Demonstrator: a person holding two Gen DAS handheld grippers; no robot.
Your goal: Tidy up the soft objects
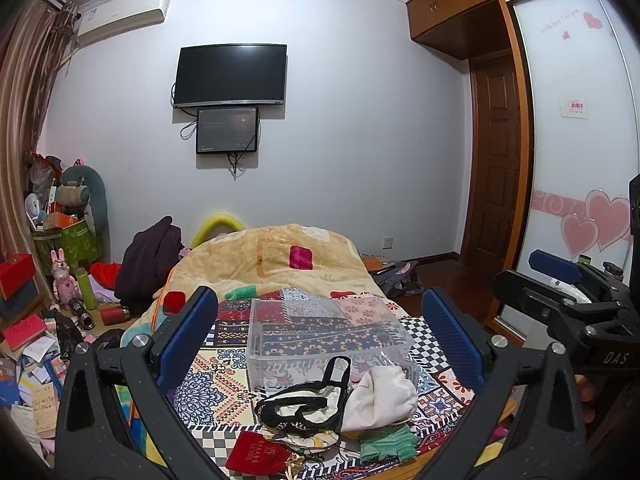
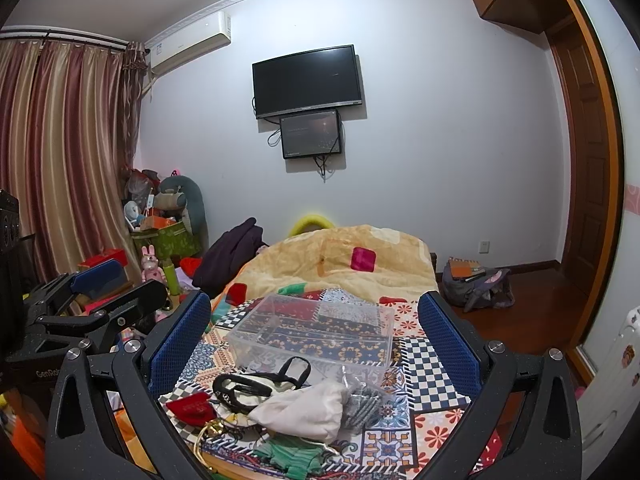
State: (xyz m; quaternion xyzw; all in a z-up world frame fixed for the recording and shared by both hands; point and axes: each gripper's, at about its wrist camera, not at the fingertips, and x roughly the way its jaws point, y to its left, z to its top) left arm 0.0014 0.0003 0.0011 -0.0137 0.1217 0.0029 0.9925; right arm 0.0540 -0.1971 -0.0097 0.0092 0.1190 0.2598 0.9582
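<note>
- Box: clear plastic, open-topped, nothing in it; stands on the bed just behind the pile, mouth up. Judged the receiving container, set where both grippers can reach it.
- Pile of soft things: lies on the patterned bedcover at the near edge, just in front of the box, loosely heaped and overlapping, so it likely needs sorting piece by piece.
- White pouch: crumpled cloth, on top at the right of the pile, touching the box's near wall in the left view.
- Black-trimmed cloth: cream with black edging and a strap loop that rises towards the box; left of the pouch and partly under it.
- Red pouch: flat velvet, at the near-left of the pile; a gold piece beside it, kind unclear.
- Green cloth: ribbed, nearest the edge, under the white pouch.
- Grey bag: clear wrap with grey contents, right of the white pouch.
- Left gripper: fingers spread wide, holding nothing; hovers above the pile, framing box and pile.
- Right gripper: fingers likewise wide and unladen, aimed the same way; no piece taken up yet.
</note>
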